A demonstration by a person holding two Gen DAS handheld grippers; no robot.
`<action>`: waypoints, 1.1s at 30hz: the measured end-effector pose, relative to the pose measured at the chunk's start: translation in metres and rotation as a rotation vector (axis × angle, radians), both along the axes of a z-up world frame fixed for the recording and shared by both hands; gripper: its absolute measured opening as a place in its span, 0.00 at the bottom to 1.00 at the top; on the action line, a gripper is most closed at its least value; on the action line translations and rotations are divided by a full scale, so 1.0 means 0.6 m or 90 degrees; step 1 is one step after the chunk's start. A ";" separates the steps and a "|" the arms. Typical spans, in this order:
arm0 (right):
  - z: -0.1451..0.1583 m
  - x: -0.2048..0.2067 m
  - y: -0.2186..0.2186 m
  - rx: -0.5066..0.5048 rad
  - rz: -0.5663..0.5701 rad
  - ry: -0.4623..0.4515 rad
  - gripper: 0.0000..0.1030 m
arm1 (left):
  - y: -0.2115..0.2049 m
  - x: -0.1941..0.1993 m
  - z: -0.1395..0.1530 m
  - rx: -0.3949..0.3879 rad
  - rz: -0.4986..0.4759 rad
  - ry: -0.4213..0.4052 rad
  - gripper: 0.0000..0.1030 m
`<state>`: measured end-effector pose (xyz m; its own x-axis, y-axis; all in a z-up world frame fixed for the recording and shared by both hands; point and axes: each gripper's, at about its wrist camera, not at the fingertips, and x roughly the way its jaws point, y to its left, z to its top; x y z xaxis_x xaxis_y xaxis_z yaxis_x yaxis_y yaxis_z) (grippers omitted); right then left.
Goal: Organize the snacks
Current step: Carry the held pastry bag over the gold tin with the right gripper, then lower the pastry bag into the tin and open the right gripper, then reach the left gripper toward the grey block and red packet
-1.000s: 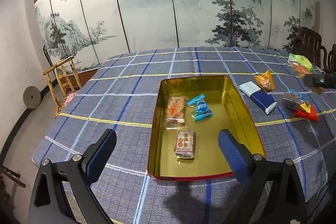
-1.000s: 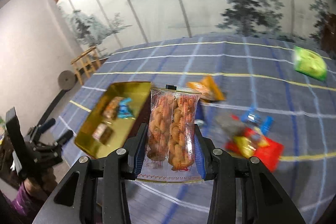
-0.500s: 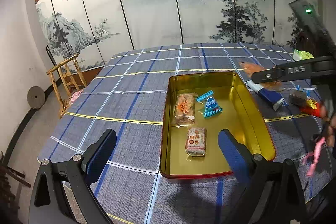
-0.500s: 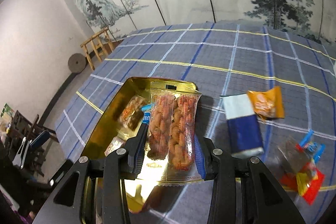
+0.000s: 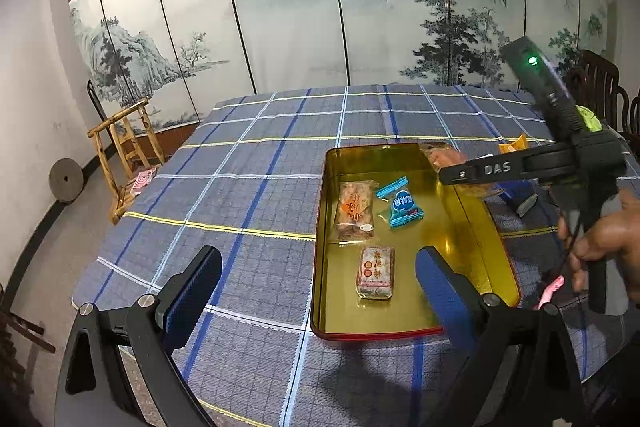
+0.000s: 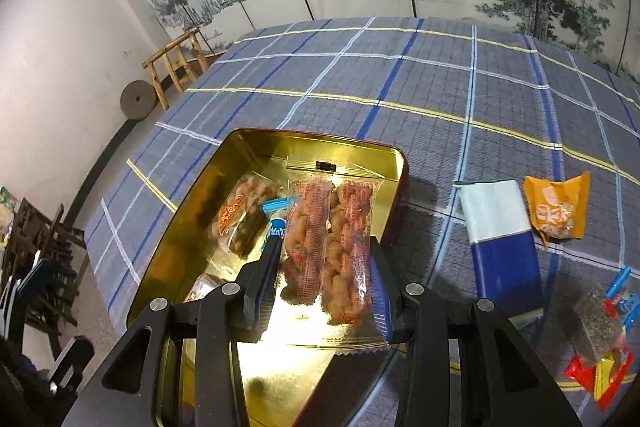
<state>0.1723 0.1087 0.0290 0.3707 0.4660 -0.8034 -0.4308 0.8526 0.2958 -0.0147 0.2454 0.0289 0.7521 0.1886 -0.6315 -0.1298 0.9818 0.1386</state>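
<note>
A gold tin tray point(image 5: 472, 227) point(image 6: 200, 195) sits on the blue plaid tablecloth. In it lie an orange-print snack pack point(image 5: 354, 211), a blue candy point(image 5: 402, 205) and a small brown cake pack point(image 5: 376, 273). My right gripper point(image 6: 326, 279) is shut on a clear pack of twisted fried dough point(image 6: 330, 243) and holds it above the tray's far right part; it also shows in the left wrist view point(image 5: 452, 163). My left gripper point(image 5: 316, 279) is open and empty, near the tray's front left edge.
Right of the tray lie a blue-and-white packet point(image 6: 500, 239), an orange snack bag point(image 6: 558, 207) and a pile of red, blue and dark wrappers point(image 6: 604, 339). A wooden rack point(image 5: 124, 151) and a stone wheel point(image 5: 66, 180) stand left of the table.
My right gripper has carried the fried dough pack leftward from over the cloth to above the tray. My left gripper has shifted slightly left and stayed open.
</note>
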 end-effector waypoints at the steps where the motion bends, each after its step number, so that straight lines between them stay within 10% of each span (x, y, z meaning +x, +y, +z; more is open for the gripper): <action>1: -0.002 0.001 0.002 -0.001 0.000 0.001 0.40 | -0.001 -0.001 0.001 0.002 0.000 -0.001 0.94; 33: 0.043 -0.046 -0.018 0.083 0.009 -0.051 0.41 | -0.006 0.000 -0.003 0.015 0.003 0.026 0.94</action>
